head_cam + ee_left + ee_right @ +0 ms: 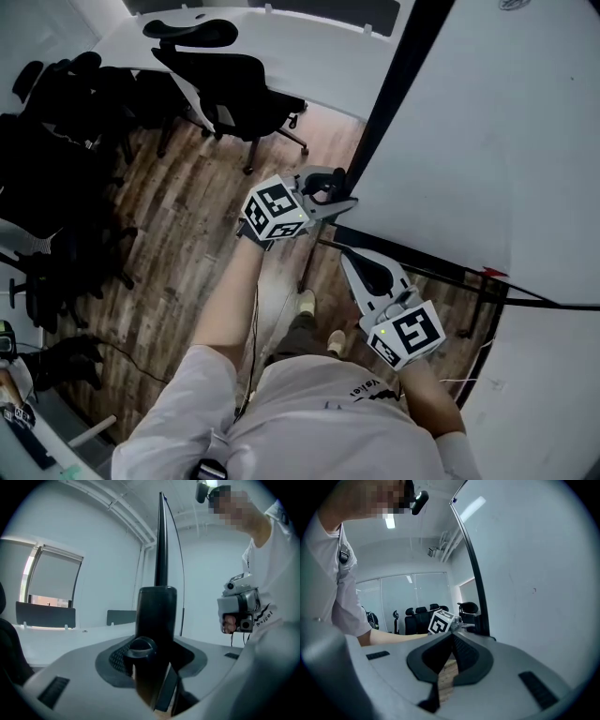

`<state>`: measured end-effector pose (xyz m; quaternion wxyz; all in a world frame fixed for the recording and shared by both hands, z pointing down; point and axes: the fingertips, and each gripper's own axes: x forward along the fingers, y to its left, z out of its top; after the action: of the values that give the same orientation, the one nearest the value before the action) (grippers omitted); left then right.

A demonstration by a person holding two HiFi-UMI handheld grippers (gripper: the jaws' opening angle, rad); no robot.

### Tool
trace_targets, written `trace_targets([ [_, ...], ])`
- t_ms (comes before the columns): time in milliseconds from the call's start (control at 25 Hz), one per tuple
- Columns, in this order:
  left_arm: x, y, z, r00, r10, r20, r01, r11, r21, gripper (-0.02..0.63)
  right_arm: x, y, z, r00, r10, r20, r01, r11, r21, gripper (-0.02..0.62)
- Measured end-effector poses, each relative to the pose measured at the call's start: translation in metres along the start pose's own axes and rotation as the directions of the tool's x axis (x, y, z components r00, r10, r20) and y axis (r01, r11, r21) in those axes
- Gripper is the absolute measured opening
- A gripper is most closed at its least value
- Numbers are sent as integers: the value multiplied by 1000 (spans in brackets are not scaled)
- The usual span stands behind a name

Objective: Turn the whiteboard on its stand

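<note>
The whiteboard (469, 122) fills the right of the head view, a big white panel tilted on its stand, with a black frame edge (384, 84) running down to a knob. My left gripper (330, 192) sits at that edge by the knob. In the left gripper view the black frame (157, 616) and the knob (140, 646) fill the gap between the jaws, which are closing on it. My right gripper (366, 267) hangs lower, apart from the board (534, 573). Its jaws (451, 637) meet at the tips with nothing between them.
A black office chair (225, 75) stands at a white table (309, 47) at the back. More dark chairs (56, 122) crowd the left. The stand's black bar (422, 267) runs across the wood floor (187, 234) in front of the person's feet.
</note>
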<state>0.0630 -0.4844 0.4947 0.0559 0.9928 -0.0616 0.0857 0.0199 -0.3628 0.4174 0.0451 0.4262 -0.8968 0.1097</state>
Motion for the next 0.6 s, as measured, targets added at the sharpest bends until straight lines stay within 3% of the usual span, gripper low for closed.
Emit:
trace_targets([
  [320, -2, -9, -5, 997, 80, 19, -78, 994, -79, 218, -88, 27, -38, 997, 76, -5, -76, 997, 12, 12],
  [600, -23, -48, -17, 994, 94, 61, -81, 979, -185, 221, -119, 50, -50, 988, 151, -16, -151, 989, 5, 12],
])
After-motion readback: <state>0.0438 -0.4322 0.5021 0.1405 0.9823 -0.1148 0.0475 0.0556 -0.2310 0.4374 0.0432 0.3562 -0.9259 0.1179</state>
